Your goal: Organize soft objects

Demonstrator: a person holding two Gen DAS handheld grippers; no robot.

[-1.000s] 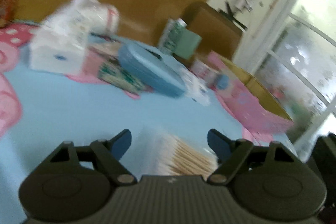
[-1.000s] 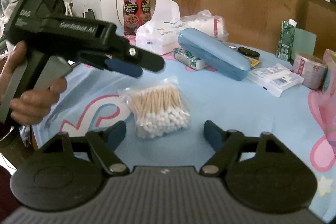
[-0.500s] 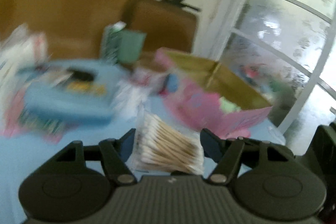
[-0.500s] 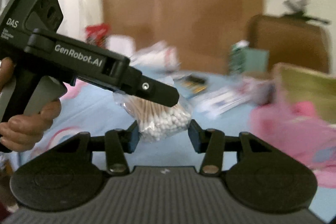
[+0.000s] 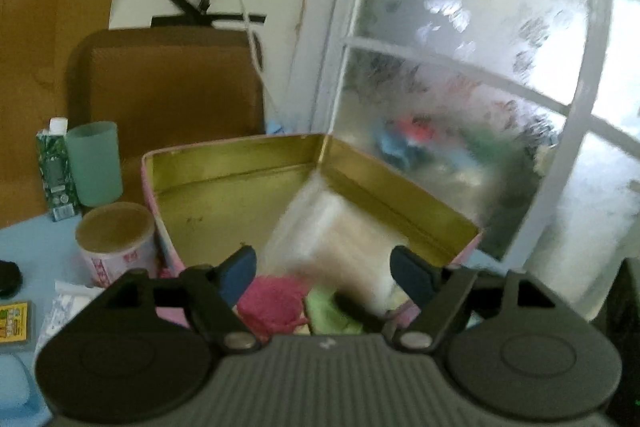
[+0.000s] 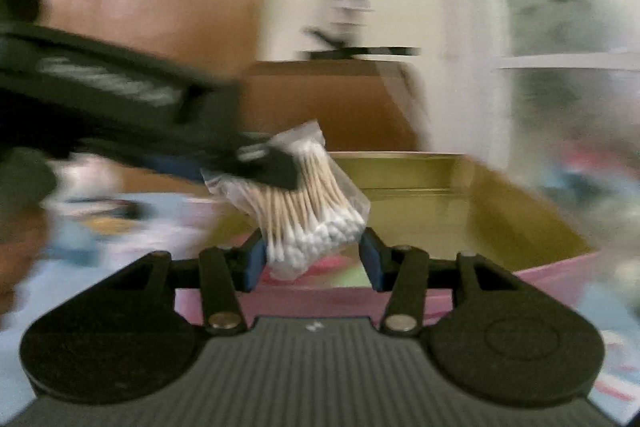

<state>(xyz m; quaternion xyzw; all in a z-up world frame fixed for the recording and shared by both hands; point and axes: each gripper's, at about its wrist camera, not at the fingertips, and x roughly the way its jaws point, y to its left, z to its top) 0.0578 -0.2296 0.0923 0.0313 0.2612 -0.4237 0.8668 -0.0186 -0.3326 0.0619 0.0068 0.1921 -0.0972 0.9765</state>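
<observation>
Bag of cotton swabs is going into the tin box

The bag of cotton swabs (image 6: 310,205) is hanging over the pink tin box (image 6: 460,183), above a pink thing (image 5: 276,301) and a green thing (image 5: 328,311) inside. The left gripper (image 5: 324,267) is opening around its top, the pads no longer looking pressed on it. The right gripper (image 6: 312,261) is opening too, pads just beside the white tips. Next, I think, both should let it drop inside.

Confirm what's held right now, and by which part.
Clear plastic bag of cotton swabs: cotton-tip end inside right gripper, contact unclear; stick end loose in left gripper. Both jaws opening.
</observation>
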